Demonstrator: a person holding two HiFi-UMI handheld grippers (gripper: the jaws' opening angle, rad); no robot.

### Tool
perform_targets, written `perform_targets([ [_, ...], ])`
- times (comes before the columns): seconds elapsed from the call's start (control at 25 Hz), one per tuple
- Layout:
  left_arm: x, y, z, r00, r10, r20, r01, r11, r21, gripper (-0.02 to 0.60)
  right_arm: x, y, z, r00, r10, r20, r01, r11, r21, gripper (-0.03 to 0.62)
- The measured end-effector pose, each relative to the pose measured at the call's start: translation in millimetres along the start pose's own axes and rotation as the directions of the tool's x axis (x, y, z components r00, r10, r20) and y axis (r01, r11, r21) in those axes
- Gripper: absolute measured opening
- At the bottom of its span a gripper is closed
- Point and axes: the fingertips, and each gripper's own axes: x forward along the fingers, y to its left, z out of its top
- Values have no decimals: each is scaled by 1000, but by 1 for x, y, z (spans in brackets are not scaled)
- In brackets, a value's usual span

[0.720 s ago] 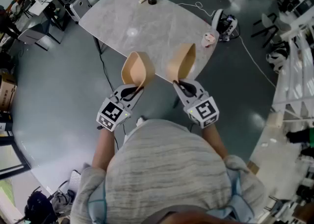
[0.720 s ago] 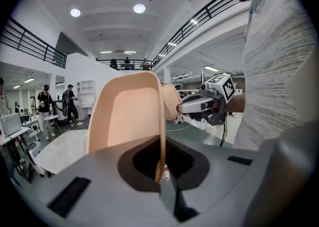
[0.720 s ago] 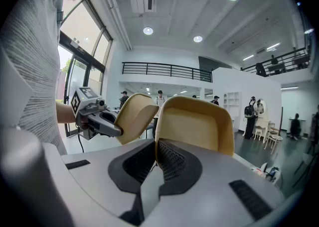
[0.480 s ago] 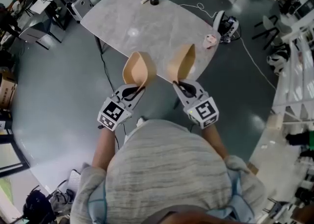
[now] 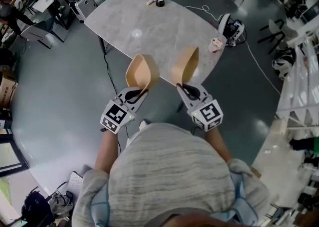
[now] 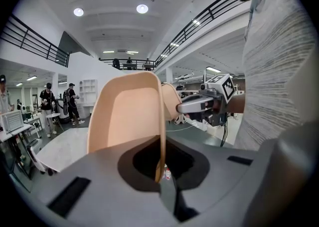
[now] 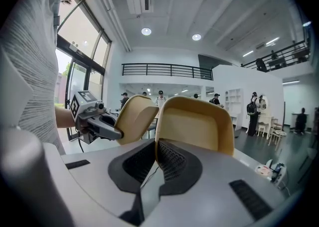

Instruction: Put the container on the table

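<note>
I hold two tan, shallow containers above the floor, short of the grey marble table [image 5: 149, 27]. My left gripper [image 5: 136, 91] is shut on the rim of the left container [image 5: 142, 71], which stands upright on edge. My right gripper [image 5: 185, 86] is shut on the rim of the right container [image 5: 184, 64]. In the left gripper view the left container [image 6: 127, 116] fills the centre above the jaws, with the right gripper [image 6: 209, 104] behind it. The right gripper view shows the right container [image 7: 197, 121] clamped upright and the left container [image 7: 135, 116] beside it.
On the table's far end stands a dark cup [image 5: 160, 0], and a small pink thing [image 5: 216, 44] lies at its right edge. A white device [image 5: 230, 24] with a cable sits on the floor beyond. Desks and chairs [image 5: 45, 2] stand at the far left.
The table has slid slightly down and to the right in the head view. Both grippers keep the same hold on their containers.
</note>
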Motion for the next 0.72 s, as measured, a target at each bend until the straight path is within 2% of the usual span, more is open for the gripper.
perform_targets([
  [0.28,-10,8,-5,1000,11,3,-11,1000,-11,5,15,8,2,1000,21,-10,-21,1000,4,18],
  [0.72,-50,48,-28,999,52,5,-52,998,-28,5,71,36,18,998,63,8,-63,998,7,18],
])
